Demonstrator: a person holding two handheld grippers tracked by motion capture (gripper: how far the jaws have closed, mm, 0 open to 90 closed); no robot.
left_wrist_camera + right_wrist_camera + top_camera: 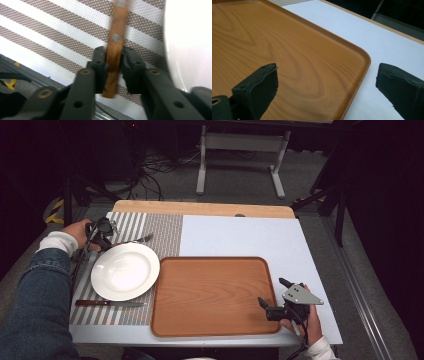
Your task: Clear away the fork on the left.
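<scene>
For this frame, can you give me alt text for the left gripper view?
The left gripper has its two black jaws shut on a fork's wooden handle with metal rivets, above a striped placemat. A white plate curves in at the right.

At the lower left of the high view, the person wears a blue denim sleeve (35,310) over a white cuff (57,240). Both grippers are black; the right gripper (274,296) carries a grey three-cornered plate (300,295), and brass-coloured screws, apparently, stud the left gripper (113,66).

Brown-and-white striped placemat (62,37) under the left gripper (113,65) (black jaws); white plate (125,271) beside it; wood-grain brown tray (287,57) by the right gripper (325,87).
</scene>
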